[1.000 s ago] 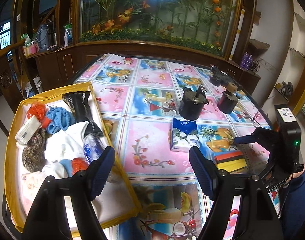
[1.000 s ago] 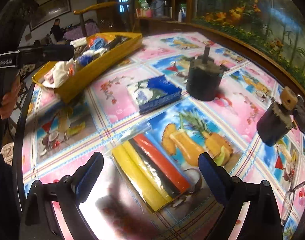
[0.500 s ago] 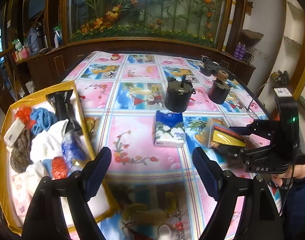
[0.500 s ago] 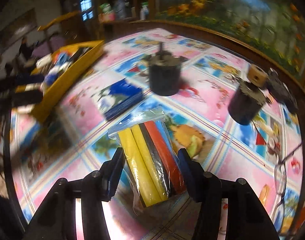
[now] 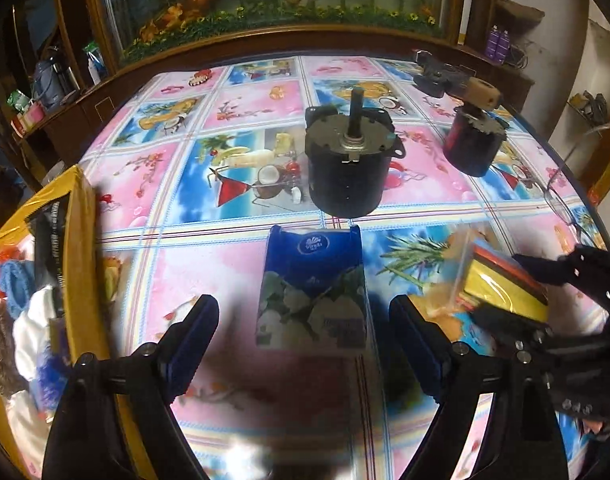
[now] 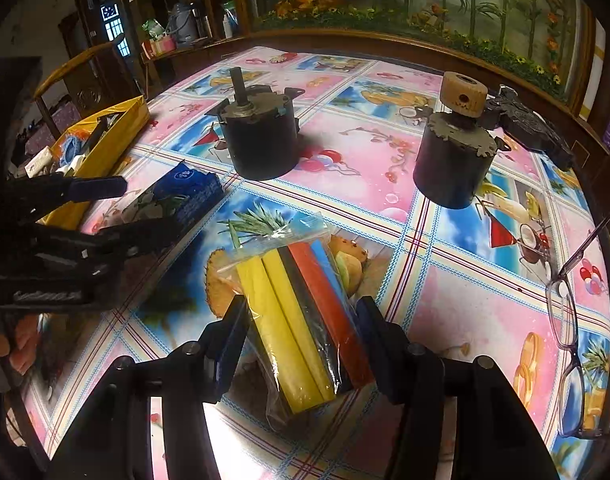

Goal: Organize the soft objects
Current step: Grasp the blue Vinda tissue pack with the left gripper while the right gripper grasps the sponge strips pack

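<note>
Plastic-bagged foam sticks (image 6: 305, 320) clamped in right tongs (image 6: 301, 340), rear hidden; left tongs (image 5: 305, 340) apart.

Lower centre, left wrist view: bare counter (image 5: 241, 392) between the tissue pack (image 5: 311, 292) and the yellow box (image 5: 79, 248).
Behind the pack: the black motor (image 5: 347, 160) stands close, blocking the far side.
Upper right: a second motor (image 6: 453, 160) and a black part (image 6: 533, 128) crowd that corner.
Right edge, right wrist view: eyeglasses (image 6: 569, 344) lie there.
Between the motors: open counter.
</note>
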